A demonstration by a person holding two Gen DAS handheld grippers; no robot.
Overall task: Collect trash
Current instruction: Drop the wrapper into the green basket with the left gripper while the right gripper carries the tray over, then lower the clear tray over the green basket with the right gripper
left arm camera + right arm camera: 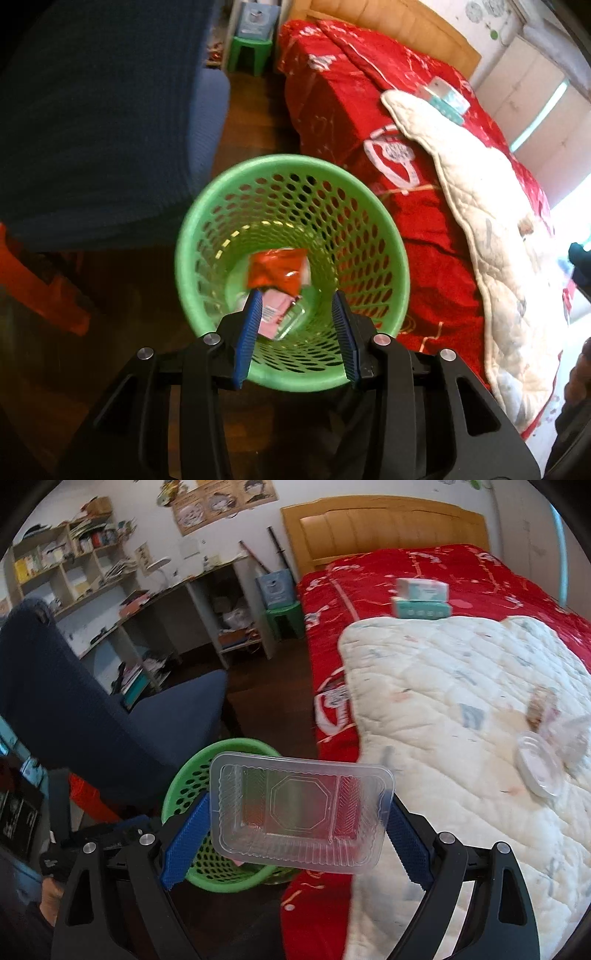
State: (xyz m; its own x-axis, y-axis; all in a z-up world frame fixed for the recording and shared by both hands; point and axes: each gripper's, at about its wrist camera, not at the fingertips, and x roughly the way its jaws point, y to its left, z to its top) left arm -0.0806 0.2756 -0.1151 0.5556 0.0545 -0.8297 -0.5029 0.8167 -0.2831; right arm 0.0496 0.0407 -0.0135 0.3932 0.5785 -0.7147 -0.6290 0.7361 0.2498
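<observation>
Left gripper (295,310): jaws partly apart, holding nothing, hanging just above green basket (207,221). Blue pads (248,332) apart, no contact with the trash below. Red wrapper (277,271) seen between the pads but lower, inside the basket, w/ a pink packet (276,311) and some clear plastic beside it at the basket bottom.

Right gripper (299,812): jaws very wide, clamped on clear plastic tray (301,808), one pad on each short end. Tray tilted up toward the camera, hollow side visible, above and to the right of the basket (184,786), partly over the bed edge.

Only in left wrist view: inside of the basket and its contents. Only in right wrist view: the tray, plus more trash on the white quilt (461,720), well right of the basket: a round clear lid (537,771) and a blurred crumpled packet (543,709). Tray hides most of the basket mouth there.

Around the basket: red bedspread (332,110) touching or just beside it on the right, dark blue chair (92,720) on the left, wooden floor under. Two stacked teal boxes (423,598) on the bed, far behind the basket. Small green stool (284,618) by the headboard, desk and shelves (74,561) further back left. Orange-red thing (40,288) left of the basket, not clear what.
</observation>
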